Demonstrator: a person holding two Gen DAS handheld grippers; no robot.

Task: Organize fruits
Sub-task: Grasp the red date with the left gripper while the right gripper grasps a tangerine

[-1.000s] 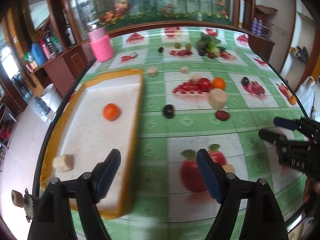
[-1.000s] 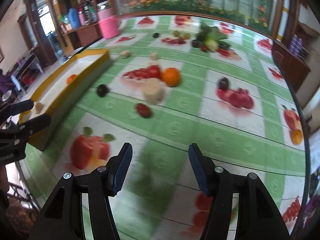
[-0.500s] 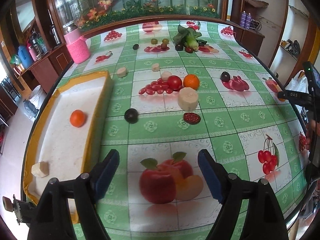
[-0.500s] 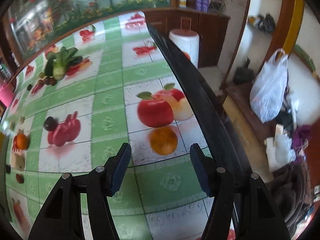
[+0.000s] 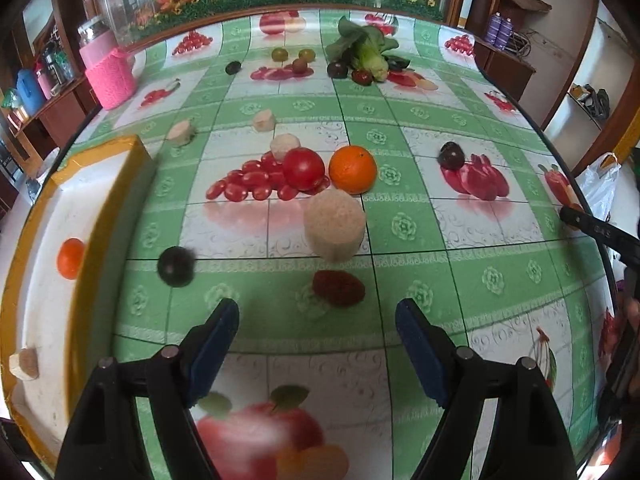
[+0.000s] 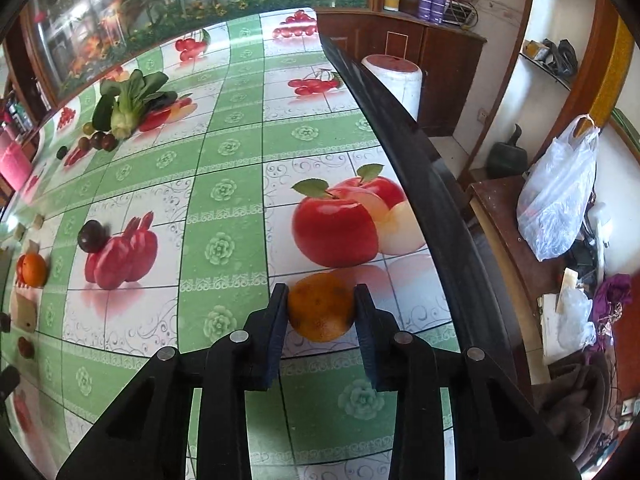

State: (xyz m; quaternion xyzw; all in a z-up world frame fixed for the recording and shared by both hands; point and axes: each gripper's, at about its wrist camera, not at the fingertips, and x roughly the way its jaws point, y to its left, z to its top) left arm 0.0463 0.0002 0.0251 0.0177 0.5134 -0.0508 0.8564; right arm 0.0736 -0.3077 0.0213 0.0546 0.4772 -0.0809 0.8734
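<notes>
My right gripper is shut on a small orange near the table's right edge. My left gripper is open and empty above the tablecloth, just short of a dark red fruit. Ahead of it lie a black plum, a pale root slice, a tomato and a large orange. A yellow-rimmed white tray at the left holds a small orange and a pale chunk.
Bok choy with dark fruits lies at the far side, next to small green fruits. A pink jar stands at the far left. A dark plum lies to the right. The black table edge runs beside my right gripper.
My right gripper has moved forward and closed on the small orange. My left gripper has moved forward toward the dark red fruit and stays open.
</notes>
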